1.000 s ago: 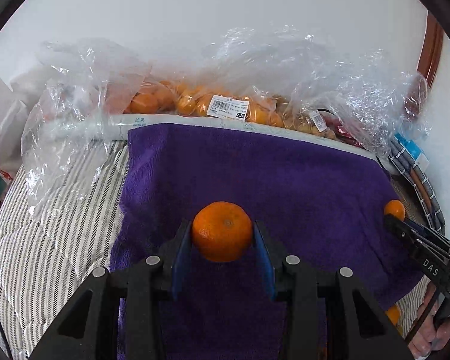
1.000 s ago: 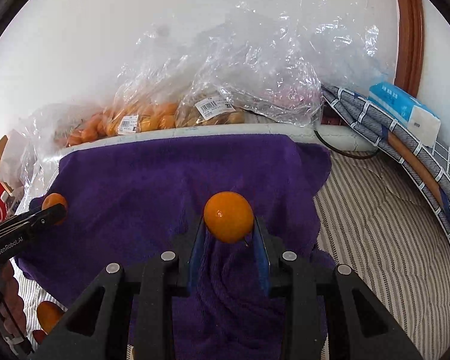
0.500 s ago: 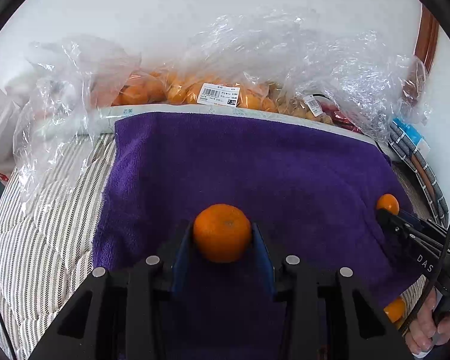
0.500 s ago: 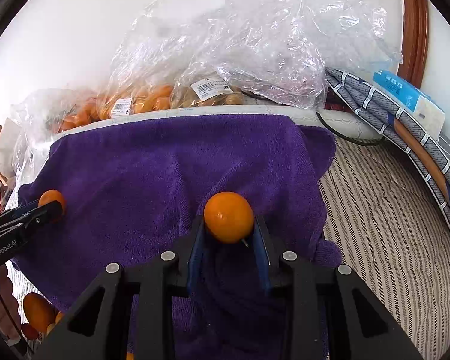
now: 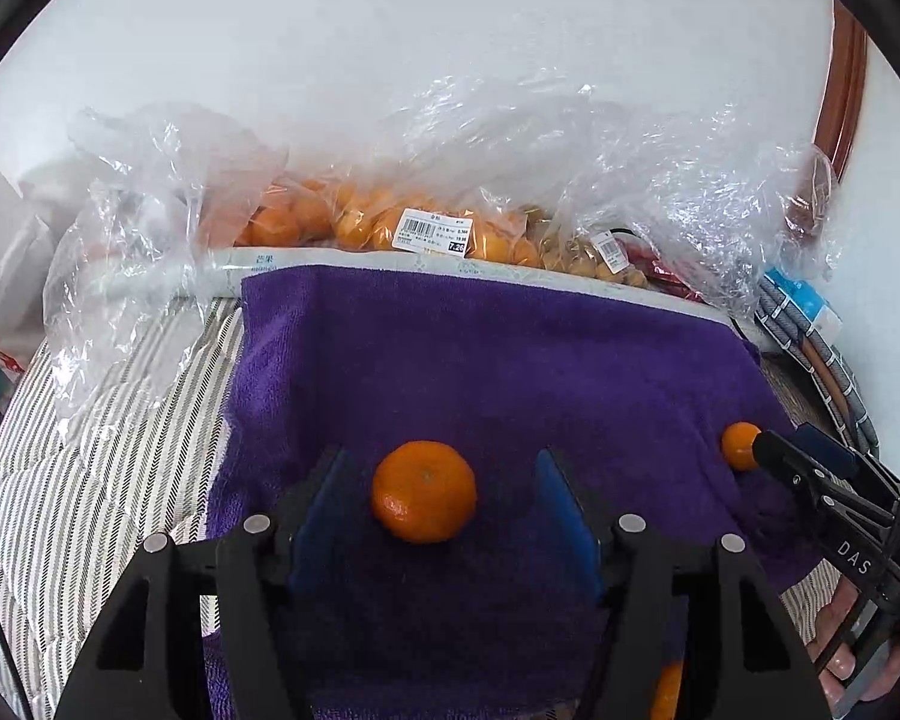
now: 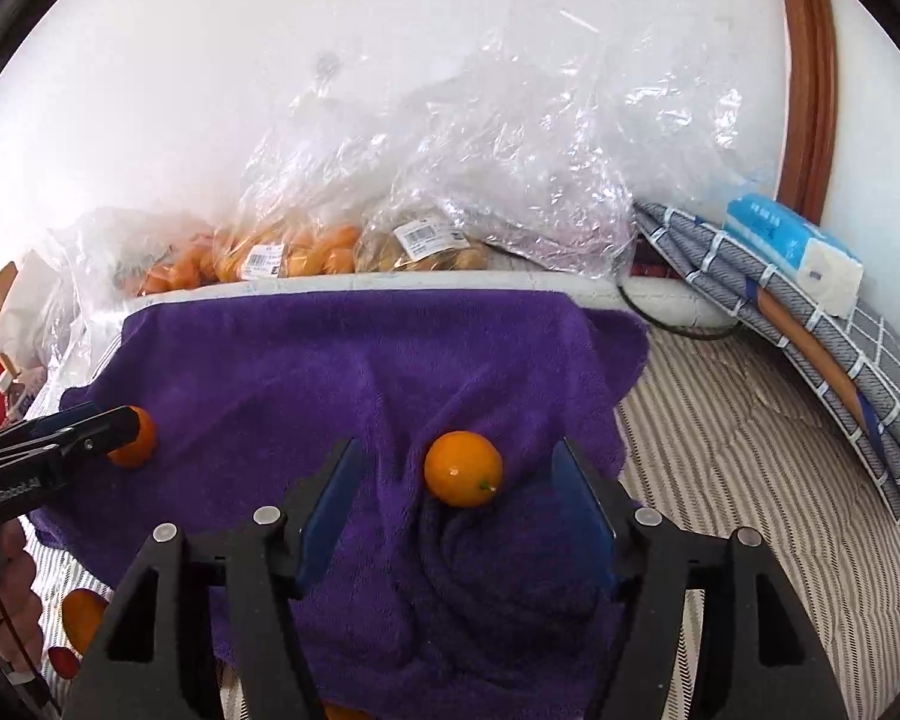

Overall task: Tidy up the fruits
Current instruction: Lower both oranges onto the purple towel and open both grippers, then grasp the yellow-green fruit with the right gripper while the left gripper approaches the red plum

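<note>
A tangerine [image 5: 423, 491] lies on the purple towel [image 5: 480, 360], between the open jaws of my left gripper [image 5: 438, 495], with a gap on each side. A smaller smooth orange fruit [image 6: 463, 468] lies on the towel [image 6: 330, 360] between the open jaws of my right gripper [image 6: 459, 480], also untouched. The right gripper's fingers [image 5: 810, 468] show at the right of the left wrist view beside that small fruit [image 5: 740, 445]. The left gripper's fingers [image 6: 60, 432] show at the left of the right wrist view, partly hiding the tangerine [image 6: 135, 437].
Clear plastic bags of oranges [image 5: 390, 222] and brownish fruit [image 6: 426, 252] lie along the wall behind the towel. A folded checked cloth [image 6: 810, 324] with a blue tissue pack [image 6: 792, 252] sits at the right. More orange fruit [image 6: 81, 618] lies at the towel's near edge. Striped bedding [image 5: 90, 480] surrounds the towel.
Both grippers have opened and let go of their fruits, which now rest on the towel. Both grippers have also come lower and closer to the towel.
</note>
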